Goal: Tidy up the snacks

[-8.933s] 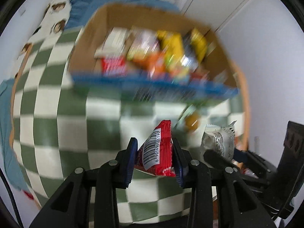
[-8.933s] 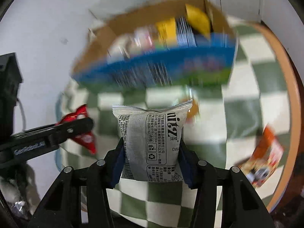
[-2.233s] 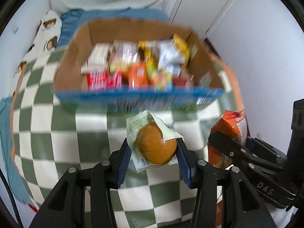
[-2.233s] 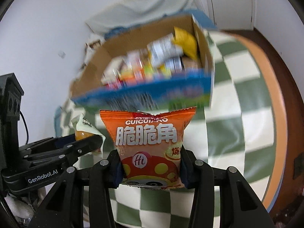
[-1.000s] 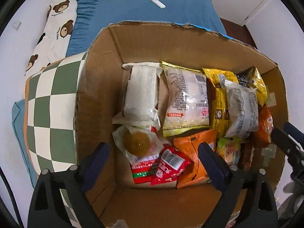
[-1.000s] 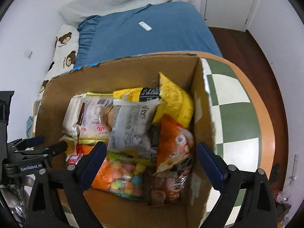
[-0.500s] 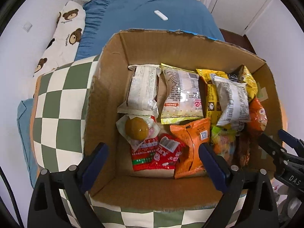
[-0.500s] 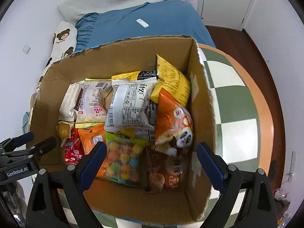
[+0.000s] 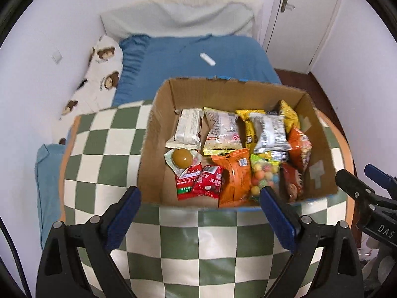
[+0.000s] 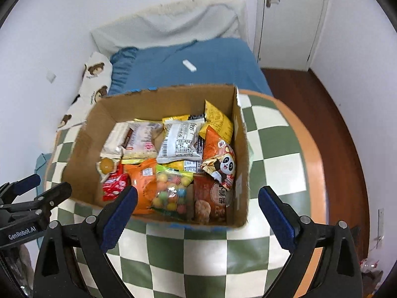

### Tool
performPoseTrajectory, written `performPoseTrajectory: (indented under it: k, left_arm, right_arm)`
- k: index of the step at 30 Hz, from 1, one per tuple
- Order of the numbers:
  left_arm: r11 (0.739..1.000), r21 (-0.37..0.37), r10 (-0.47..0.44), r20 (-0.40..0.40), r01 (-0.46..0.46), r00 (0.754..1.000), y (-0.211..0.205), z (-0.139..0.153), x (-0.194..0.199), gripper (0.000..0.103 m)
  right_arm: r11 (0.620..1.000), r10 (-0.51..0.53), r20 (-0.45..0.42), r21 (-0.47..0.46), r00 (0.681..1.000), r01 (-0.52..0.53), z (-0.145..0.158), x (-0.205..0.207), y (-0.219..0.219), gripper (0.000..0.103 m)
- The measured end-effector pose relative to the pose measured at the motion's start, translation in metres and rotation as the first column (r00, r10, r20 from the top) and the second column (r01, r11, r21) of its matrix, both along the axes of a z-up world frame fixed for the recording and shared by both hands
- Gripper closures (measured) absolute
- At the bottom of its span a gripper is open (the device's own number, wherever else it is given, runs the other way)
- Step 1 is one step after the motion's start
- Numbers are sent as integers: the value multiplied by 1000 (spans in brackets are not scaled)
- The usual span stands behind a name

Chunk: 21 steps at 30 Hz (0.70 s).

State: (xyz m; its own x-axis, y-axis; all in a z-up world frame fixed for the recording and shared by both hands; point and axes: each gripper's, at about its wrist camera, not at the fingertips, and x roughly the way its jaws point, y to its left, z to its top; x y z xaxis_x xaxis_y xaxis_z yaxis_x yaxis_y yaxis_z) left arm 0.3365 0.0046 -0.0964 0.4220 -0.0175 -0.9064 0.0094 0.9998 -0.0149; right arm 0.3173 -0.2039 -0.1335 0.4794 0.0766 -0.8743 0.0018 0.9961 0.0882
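A bed (image 9: pixel 223 57) with a smooth blue sheet is sitting at the back, with a bear-print pillow (image 9: pixel 99 79) lying along its left edge. In front of it, a round table (image 10: pixel 315 149) with an orange rim is wearing a glossy green-and-cream checked cloth (image 9: pixel 104 144). A matte brown cardboard box (image 9: pixel 153 149), open at the top with a blue printed lower edge, is resting on the cloth. Crinkly foil and plastic snack packets are lying packed together inside it: a silver-grey packet (image 10: pixel 178 141), an orange panda-print packet (image 10: pixel 220 161), a plain orange packet (image 9: pixel 235 173), a clear bag of round pastel candies (image 10: pixel 171 191), a small red packet (image 9: pixel 208 181) and a round brown bun (image 9: pixel 182 158) in clear wrap near the box's left wall.

The left gripper (image 9: pixel 199 213) is hovering above the cloth just short of the box's near wall, its blue-padded fingers (image 9: pixel 124 216) spreading wide apart and holding nothing. The right gripper (image 10: pixel 197 216) is hanging likewise over the near wall, jaws wide and empty, level with the other.
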Motion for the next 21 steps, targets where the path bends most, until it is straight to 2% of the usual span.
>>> performPoseTrajectory:
  k: [5,13,21]
  left_arm:
    - [1000,-22,-7,86,8,996,-2,32,-43,6]
    - [1000,-23,-11,212,16,977,-5,79,-106,6]
    - [1000,-11,-5,290,9,957,-4,112,-158,6]
  right_arm:
    - [1000,-6,94,9,996,5,36,-45,-1,3]
    - [1000,-17,216,-16,976,21,83,-119,-3,2]
    - [1000,-8,286,-15,958,12,119,-178,-1,1]
